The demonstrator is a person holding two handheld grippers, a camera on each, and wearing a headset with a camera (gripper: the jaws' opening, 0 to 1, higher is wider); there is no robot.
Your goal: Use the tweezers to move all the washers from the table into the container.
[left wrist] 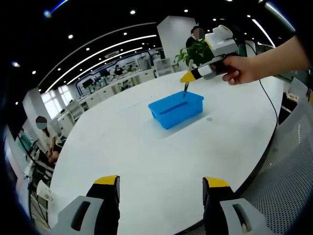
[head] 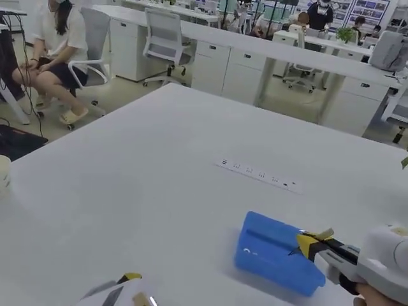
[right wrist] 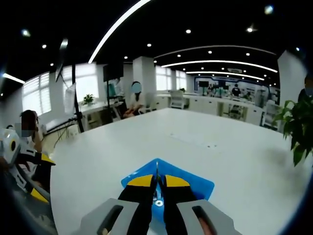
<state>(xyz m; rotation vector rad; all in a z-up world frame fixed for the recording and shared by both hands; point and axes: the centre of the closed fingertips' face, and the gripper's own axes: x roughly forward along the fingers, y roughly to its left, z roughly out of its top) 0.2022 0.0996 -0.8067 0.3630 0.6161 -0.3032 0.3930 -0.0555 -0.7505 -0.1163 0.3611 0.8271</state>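
A blue container (head: 274, 255) stands on the white table (head: 159, 178) at the near right. My right gripper (head: 313, 243) hangs over its right end, shut on thin tweezers (right wrist: 157, 170) whose tips point down into the container (right wrist: 200, 185). The left gripper view shows the same: the tweezers (left wrist: 186, 88) hang over the container (left wrist: 176, 108) from my right gripper (left wrist: 191, 75). A small pale mark (head: 247, 251) lies inside the container; I cannot tell if it is a washer. My left gripper (left wrist: 161, 188) is open and holds nothing, low at the near left (head: 124, 284).
A power strip (head: 258, 173) is set into the table beyond the container. A green plant (right wrist: 296, 122) stands at the right. A white cup (head: 3, 173) sits at the table's left edge. People sit at desks and chairs past the far edge.
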